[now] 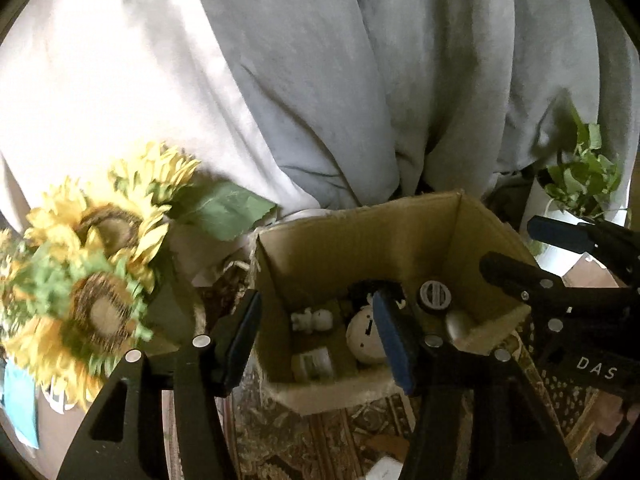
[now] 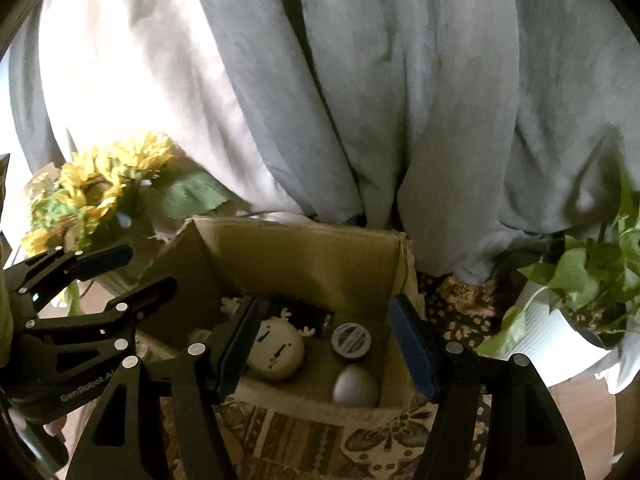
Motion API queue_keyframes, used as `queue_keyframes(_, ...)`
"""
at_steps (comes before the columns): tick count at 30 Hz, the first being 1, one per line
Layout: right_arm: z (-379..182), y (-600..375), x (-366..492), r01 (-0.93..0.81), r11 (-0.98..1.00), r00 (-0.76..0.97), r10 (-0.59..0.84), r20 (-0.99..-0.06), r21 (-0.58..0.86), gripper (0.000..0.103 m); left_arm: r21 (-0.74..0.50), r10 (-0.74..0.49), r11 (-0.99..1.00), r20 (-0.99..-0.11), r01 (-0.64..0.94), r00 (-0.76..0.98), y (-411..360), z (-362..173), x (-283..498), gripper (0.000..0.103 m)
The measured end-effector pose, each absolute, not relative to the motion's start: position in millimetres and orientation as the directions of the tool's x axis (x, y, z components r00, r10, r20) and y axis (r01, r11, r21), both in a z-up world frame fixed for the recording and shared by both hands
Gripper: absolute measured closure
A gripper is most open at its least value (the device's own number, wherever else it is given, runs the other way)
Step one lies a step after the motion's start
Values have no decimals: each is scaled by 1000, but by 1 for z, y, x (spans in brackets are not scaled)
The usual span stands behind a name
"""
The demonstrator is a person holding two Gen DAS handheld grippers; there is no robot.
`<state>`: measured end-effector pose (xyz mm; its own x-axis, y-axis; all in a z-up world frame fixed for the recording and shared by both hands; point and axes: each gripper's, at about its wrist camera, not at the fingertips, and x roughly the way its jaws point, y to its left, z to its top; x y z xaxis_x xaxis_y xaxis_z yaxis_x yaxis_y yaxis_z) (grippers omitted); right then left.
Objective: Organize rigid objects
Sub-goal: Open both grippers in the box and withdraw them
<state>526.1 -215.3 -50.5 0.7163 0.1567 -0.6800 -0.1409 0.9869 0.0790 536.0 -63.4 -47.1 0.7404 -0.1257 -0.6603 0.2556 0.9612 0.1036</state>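
Two empty grippers hover over an open cardboard box of small objects.

A grey curtain [image 1: 320,80] fills the background, hanging down behind the cardboard box [image 2: 304,248], which sits on a patterned rug [image 2: 312,448] between a bunch of sunflowers [image 1: 92,264] and a potted plant [image 2: 576,292] in a white pot. Inside the box lie a round cream clock [image 2: 276,354], a grey egg-shaped object [image 2: 355,386], a round tin with a striped lid [image 2: 352,338] and a small white figurine [image 1: 312,320]. The left gripper [image 1: 320,336] and right gripper [image 2: 326,344] each hang above the box, jaws parted fairly wide with nothing gripped between the blue pads [image 2: 412,348].
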Motion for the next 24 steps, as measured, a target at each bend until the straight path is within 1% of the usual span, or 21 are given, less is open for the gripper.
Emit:
queue_keyframes(5,-46,-206,504,-163,985,745,162,-647,59,35,105,-103,969,-647,222,755,-56,-49,517,45)
queue_keyframes(9,-48,-201,491,-193,978,741,197,-642,78,35,100,-84,976,-649,194,756,-52,-54,502,44)
queue_keyframes(13,-56,-197,480,-224,970,724,231,-650,95,35,108,-59,980,-652,169,756,-48,-61,486,43)
queue_keyframes(17,-65,-193,472,-249,963,708,254,-659,104,35,88,-50,985,-677,148,734,-44,-70,475,43)
queue_keyframes(24,-85,-184,460,-308,944,662,305,-685,122,35,83,10,994,-695,66,719,-35,-89,453,43)
